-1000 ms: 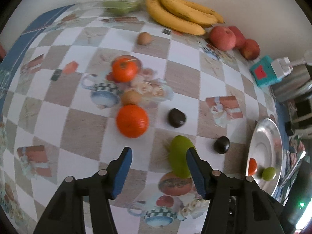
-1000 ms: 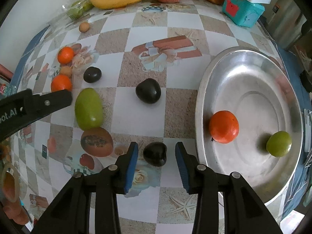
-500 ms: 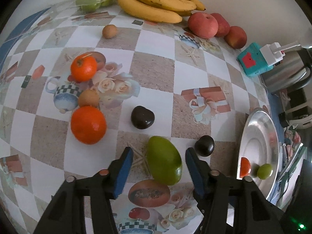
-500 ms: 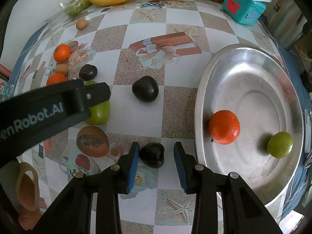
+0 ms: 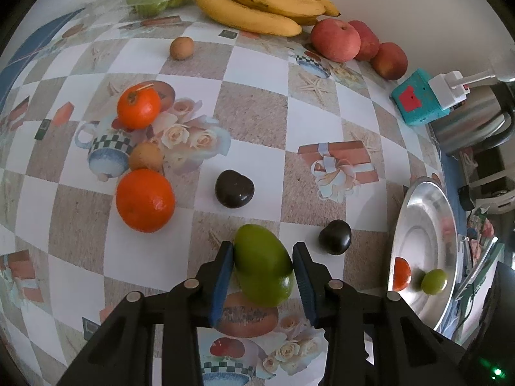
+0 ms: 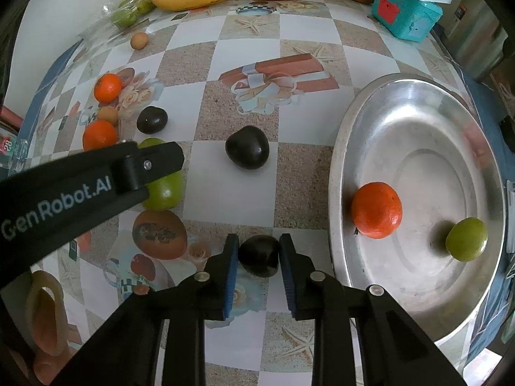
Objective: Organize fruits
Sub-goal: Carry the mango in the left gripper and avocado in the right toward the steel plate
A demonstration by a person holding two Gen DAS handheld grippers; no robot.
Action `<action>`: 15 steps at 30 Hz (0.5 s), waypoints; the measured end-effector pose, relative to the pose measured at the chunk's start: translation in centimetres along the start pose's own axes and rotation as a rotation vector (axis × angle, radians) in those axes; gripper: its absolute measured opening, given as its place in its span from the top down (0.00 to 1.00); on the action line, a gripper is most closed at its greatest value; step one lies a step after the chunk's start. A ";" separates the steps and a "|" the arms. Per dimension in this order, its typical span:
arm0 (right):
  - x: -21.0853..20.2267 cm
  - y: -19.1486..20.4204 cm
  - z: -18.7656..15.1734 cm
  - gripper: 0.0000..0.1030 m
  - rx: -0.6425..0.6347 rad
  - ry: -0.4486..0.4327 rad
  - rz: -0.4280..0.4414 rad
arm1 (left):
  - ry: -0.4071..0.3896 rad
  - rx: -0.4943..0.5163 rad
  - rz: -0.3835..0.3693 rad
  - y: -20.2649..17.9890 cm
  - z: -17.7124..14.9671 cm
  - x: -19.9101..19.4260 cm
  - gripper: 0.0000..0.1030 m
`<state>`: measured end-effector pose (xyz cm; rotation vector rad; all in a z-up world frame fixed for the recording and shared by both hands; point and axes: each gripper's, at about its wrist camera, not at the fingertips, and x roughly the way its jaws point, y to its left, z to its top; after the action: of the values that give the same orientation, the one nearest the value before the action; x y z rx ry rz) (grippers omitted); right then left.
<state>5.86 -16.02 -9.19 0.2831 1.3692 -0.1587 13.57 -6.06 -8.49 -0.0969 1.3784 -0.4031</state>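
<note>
Right wrist view: right gripper (image 6: pixel 259 262) clamps a dark plum (image 6: pixel 259 255) beside the tray (image 6: pixel 341 173); left gripper (image 5: pixel 262 265), just closing, pinches a green mango (image 5: pixel 262 265). Tray holds two fruits; most remain on the tabletop.

counter (image 5: pixel 257 122) with scattered fruit
bananas (image 5: pixel 257 3), apples (image 5: pixel 334 40), oranges (image 5: pixel 145 204), dark plums (image 5: pixel 234 188), a green mango (image 5: pixel 262 268) and a steel tray (image 6: pixel 415 96) lie on its checkered cloth.

Bananas (image 5: pixel 257 9) and apples (image 5: pixel 334 40) lie at the bench's (image 5: pixel 254 119) far edge. The tray (image 6: pixel 347 160) sits right, holding two fruits. A mango (image 5: pixel 260 267) lies left of it.
</note>
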 end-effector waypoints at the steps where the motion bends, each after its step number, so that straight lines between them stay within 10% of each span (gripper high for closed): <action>1: 0.0 0.0 0.0 0.74 0.002 0.000 0.002 | -0.001 -0.001 0.006 0.1 -0.1 -0.1 0.61; 15: -0.3 -0.6 0.0 0.75 0.018 -0.003 0.025 | -0.032 -0.029 0.047 1.0 0.0 -1.5 0.61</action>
<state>5.65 -16.66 -8.94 0.3148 1.3608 -0.1508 13.64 -4.66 -7.42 -0.0942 1.3526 -0.3407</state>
